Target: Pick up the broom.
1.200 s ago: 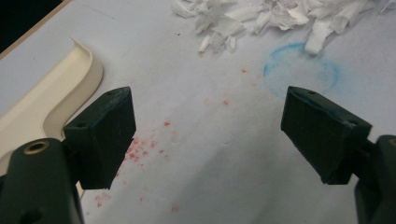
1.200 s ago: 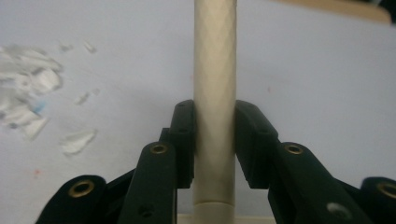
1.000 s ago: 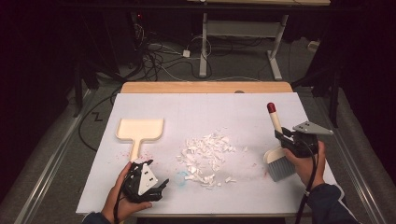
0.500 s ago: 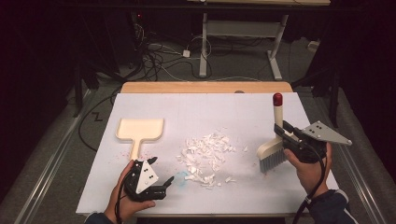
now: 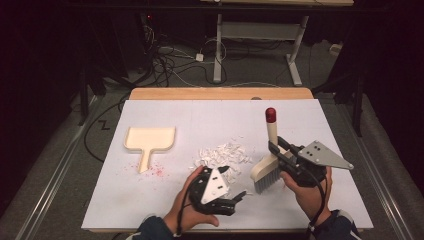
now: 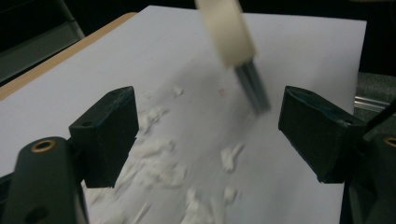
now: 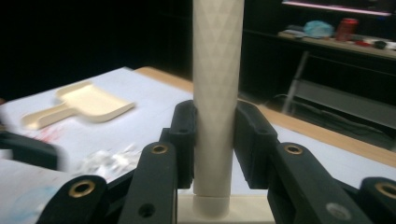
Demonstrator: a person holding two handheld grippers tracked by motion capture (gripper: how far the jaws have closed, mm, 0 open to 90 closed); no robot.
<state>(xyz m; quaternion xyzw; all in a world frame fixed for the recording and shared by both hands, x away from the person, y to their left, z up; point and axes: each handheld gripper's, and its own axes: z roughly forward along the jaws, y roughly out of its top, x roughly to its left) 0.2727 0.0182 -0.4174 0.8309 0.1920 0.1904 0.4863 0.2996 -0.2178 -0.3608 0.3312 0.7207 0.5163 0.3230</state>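
High view: right gripper (image 5: 276, 150) pinches the brush (image 5: 268, 158) upright just right of the scraps (image 5: 223, 156); left gripper (image 5: 239, 196), jaws spread and just narrowing, holds nothing near them.

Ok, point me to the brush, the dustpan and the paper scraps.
brush (image 5: 265, 171), high view, on its pale head above the bristles.
dustpan (image 5: 150, 138), high view, middle of the pan.
paper scraps (image 5: 224, 154), high view, middle of the white pile.

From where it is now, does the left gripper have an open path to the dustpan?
Probably yes. The left gripper is open with nothing between its jaws, and the dustpan lies alone toward the table's left, handle toward the person. Only bare white surface and some reddish specks lie between; the scraps and brush sit off to the other side.
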